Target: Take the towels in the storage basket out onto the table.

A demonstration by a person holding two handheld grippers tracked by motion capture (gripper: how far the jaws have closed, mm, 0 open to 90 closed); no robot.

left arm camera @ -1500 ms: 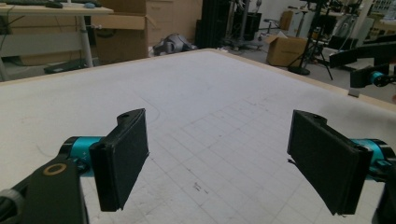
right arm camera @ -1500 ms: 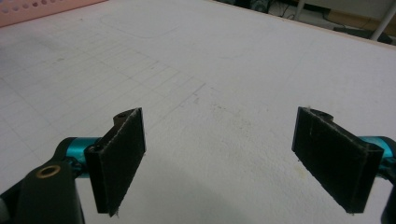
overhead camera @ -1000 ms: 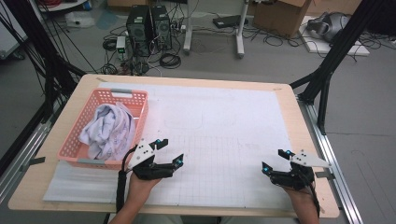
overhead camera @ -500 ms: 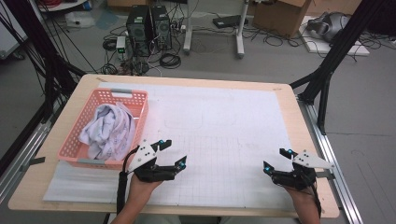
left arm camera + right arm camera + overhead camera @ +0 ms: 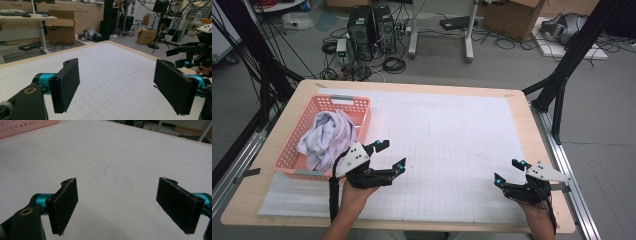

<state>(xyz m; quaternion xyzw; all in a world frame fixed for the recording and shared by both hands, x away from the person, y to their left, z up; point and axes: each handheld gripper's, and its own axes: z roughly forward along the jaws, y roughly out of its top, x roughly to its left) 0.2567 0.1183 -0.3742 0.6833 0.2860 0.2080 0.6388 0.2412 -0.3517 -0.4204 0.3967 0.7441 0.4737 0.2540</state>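
Both tongs are wide apart, holding nothing: left tongs (image 5: 391, 155) near the desk's front-left, right tongs (image 5: 508, 172) by the front-right corner. White cloth (image 5: 326, 136) sits bunched in the pink basket (image 5: 294, 155) at the left edge. I'd reach in from above and pinch 1 loose fold.

Counter (image 5: 532, 130): pale wood edge, matt; top covered by a white paper sheet (image 5: 452, 130) with faint printed grid, matt, lightly scuffed. Basket (image 5: 294, 155): salmon-pink perforated plastic, slightly glossy. Contents: white crumpled cloth (image 5: 324, 137), soft, matt. Left tool (image 5: 388, 155) and right tool (image 5: 508, 172): black matt plastic bodies, rough-textured dark pads, teal anodised metal fittings, grey smooth top plates.
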